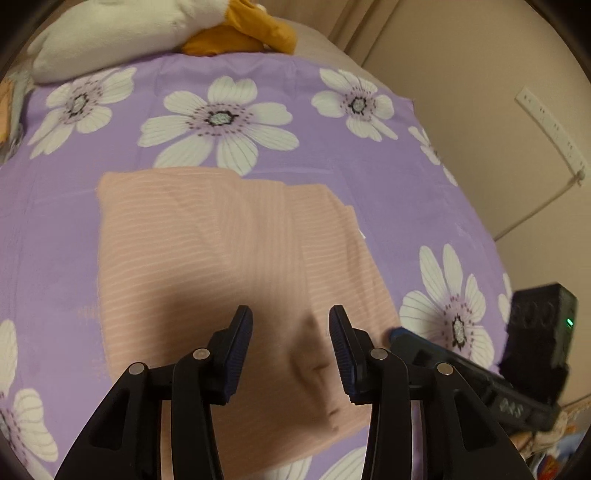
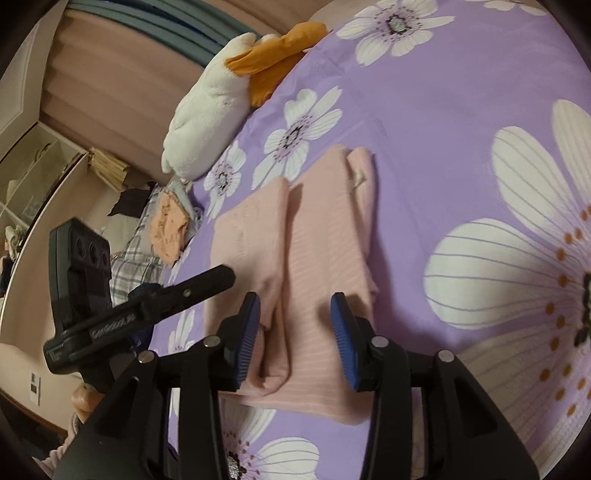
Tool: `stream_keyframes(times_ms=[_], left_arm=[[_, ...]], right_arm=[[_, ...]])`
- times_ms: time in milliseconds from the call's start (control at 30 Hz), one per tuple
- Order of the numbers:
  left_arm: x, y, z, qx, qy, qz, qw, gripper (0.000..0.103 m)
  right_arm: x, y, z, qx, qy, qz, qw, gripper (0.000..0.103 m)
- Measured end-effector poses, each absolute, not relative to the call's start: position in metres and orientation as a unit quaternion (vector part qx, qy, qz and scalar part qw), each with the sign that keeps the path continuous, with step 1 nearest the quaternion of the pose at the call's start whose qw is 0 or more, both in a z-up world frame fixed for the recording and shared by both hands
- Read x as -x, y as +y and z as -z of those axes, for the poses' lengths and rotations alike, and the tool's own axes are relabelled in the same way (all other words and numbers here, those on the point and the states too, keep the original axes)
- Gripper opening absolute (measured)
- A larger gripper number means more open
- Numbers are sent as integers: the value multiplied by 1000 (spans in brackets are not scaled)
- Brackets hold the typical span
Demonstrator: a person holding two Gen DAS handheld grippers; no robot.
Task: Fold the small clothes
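Note:
A pink ribbed garment [image 1: 221, 251] lies partly folded on the purple flowered bedsheet [image 1: 258, 81], with one layer folded over the middle. My left gripper [image 1: 291, 325] is open just above its near part, holding nothing. In the right wrist view the garment [image 2: 314, 251] shows two lengthwise folds and a small white tag near its far end. My right gripper [image 2: 295, 314] is open over the garment's near end, empty. The right gripper shows at the right edge of the left wrist view [image 1: 461, 362]; the left one shows at the left of the right wrist view [image 2: 155, 306].
A white and orange plush toy [image 1: 147, 33] lies at the far end of the bed. A pile of other clothes [image 2: 162, 236] sits at the bed's edge beside it. A beige wall with a power strip [image 1: 550, 125] lies to the right.

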State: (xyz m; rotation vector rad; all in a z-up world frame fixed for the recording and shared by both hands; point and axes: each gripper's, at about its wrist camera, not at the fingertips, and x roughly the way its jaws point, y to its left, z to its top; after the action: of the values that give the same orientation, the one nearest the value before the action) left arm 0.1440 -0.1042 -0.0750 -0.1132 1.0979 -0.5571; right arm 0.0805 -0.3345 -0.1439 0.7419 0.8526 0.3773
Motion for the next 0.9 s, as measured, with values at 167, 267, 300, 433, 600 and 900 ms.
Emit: stream_keyframes(times_ms=[167, 267, 300, 433, 600, 900], left_arm=[[-133, -60, 81, 85, 508, 245, 821, 41], [-127, -32, 91, 99, 515, 228, 820, 41], [-126, -24, 94, 107, 517, 223, 819, 40], [-122, 9, 106, 147, 523, 204, 814, 41], [-123, 29, 116, 182, 527, 194, 807, 41], [-123, 36, 123, 199, 530, 200, 800, 41]], right_arm=[[-111, -320, 147, -330, 423, -196, 821, 48], [-131, -310, 149, -317, 433, -201, 819, 48], [-139, -306, 151, -312, 439, -205, 817, 48], [-158, -292, 157, -296, 451, -213, 815, 48], [-173, -282, 157, -293, 455, -242, 805, 48], [-189, -261, 161, -264, 460, -235, 815, 21]])
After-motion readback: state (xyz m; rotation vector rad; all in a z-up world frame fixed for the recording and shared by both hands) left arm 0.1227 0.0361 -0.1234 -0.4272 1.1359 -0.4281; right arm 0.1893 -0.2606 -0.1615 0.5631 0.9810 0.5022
